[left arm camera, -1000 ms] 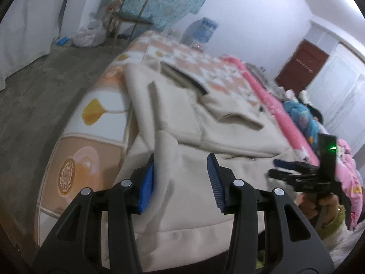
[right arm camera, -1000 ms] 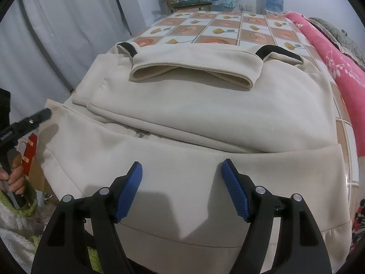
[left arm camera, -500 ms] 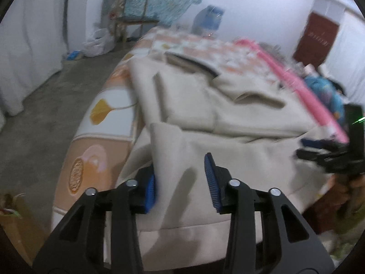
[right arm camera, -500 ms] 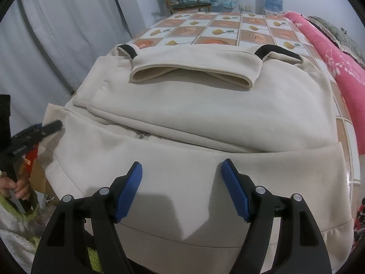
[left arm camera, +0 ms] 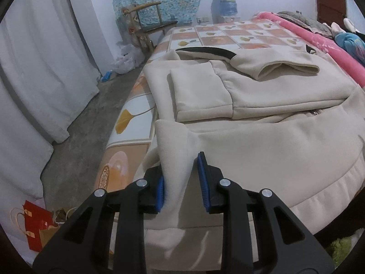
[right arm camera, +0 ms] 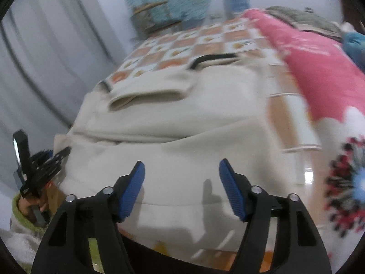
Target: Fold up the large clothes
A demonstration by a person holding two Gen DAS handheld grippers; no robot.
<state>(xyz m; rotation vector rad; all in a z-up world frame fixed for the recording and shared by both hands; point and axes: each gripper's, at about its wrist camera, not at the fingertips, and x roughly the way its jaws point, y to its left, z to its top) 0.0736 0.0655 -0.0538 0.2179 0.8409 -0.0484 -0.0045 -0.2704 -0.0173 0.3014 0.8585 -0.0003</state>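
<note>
A large cream jacket (left arm camera: 262, 150) lies spread on the bed, with its sleeves folded across its upper part and its hem toward me. My left gripper (left arm camera: 181, 178) is at the jacket's near left corner. A raised fold of that corner stands between its closing jaws; the left pad touches the cloth and a narrow gap shows at the right pad. The right wrist view is blurred. My right gripper (right arm camera: 181, 171) hovers over the hem of the cream jacket (right arm camera: 182, 118), its jaws wide, closing a little, with nothing between them. The left gripper (right arm camera: 45, 159) appears there at the jacket's left edge, in a person's hand.
The bed (left arm camera: 228, 34) has a tiled orange and white cover. A pink blanket (left arm camera: 319, 43) runs along its right side. White curtains (left arm camera: 34, 68) hang at the left over a grey floor. A wooden chair (left arm camera: 150, 20), a water bottle (left arm camera: 225, 0) and a red bag (left arm camera: 36, 226) stand around.
The left gripper rolled level and its jaws narrowed around the jacket's lifted corner. The right gripper swung to the right and rose, and its jaws narrowed slightly.
</note>
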